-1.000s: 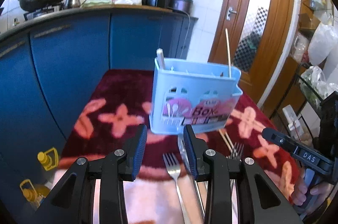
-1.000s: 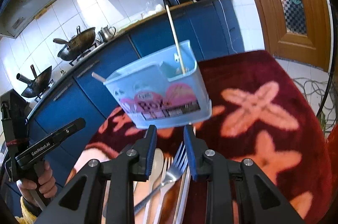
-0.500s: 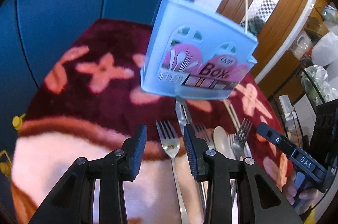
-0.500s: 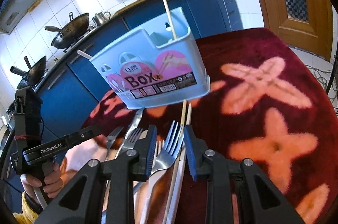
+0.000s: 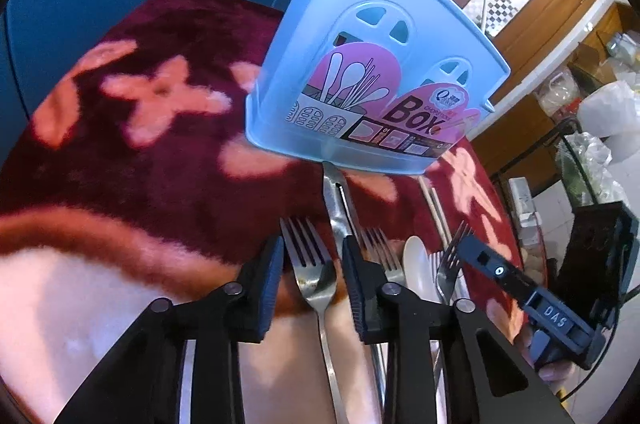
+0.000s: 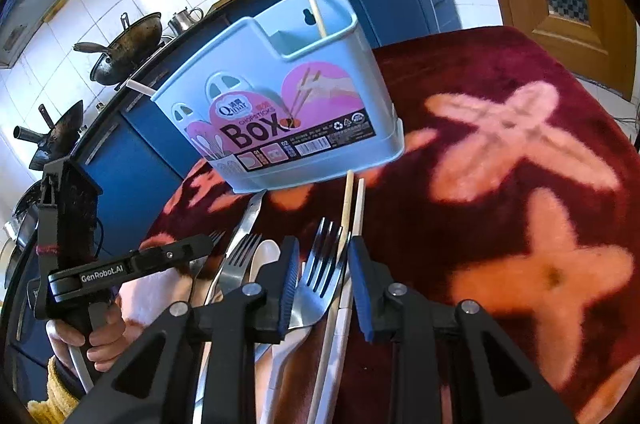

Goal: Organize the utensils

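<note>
Each camera sits on its own hand-held gripper, looking forward and down along the fingers, close over the cutlery. The left view faces the box (image 5: 372, 87) from its left, door behind; the right view faces the same box (image 6: 280, 111) from its right, stove behind. Each catches the other gripper

A pale blue box (image 6: 288, 103) with pink labels stands on a maroon cloth (image 6: 500, 111) with salmon flowers.
</note>
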Demonstrator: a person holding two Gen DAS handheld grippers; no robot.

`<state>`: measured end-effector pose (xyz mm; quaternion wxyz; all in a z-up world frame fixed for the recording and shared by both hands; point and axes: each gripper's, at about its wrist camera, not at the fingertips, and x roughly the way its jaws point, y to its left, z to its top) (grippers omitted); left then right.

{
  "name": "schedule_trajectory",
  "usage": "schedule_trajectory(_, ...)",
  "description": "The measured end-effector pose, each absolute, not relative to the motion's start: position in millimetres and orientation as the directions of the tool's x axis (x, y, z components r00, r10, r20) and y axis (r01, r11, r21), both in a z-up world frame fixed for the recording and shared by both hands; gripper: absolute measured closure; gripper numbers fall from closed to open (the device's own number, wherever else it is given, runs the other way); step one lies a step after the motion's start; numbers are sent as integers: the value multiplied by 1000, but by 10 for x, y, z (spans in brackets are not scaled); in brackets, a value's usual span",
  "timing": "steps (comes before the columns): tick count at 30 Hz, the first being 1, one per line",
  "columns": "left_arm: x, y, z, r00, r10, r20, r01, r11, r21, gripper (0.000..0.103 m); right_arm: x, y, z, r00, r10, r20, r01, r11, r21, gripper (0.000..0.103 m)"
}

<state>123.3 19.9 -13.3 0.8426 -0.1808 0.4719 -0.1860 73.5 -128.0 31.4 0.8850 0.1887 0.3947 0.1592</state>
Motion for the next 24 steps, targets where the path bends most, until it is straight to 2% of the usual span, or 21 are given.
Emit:
schedule_trajectory(2,1265,204,-146,474,-507,-720,143,851,-505,82,740,-1276,303,635,433,-640,-133,877,462,74)
schedule_trajectory(3,1277,203,-153,468,-519,-715,146,843,-517,88,741,-1274,303,637,435,-637,-135,876,462,77)
schedule_trajectory(6,1282,221,-155,456,-543,-705,153,828,-539,90,748,-1268,311,642,431,-634,-139,878,457,88)
schedule_trajectory(9,1259,205,-138,453,-557,-697,171,821,-545,92,744,-1277,325,647,441,-622,-147,872,466,93)
schedule_trajectory(17,1234,113,-149,450,-564,-693,187,818,-544,94,719,-1285,384,666,436,-605,-152,874,462,98)
schedule_trajectory(24,1088,235,85,524,-557,-644,202,816,-542,96,593,-1304,599,721,411,-557,-169,885,435,100)
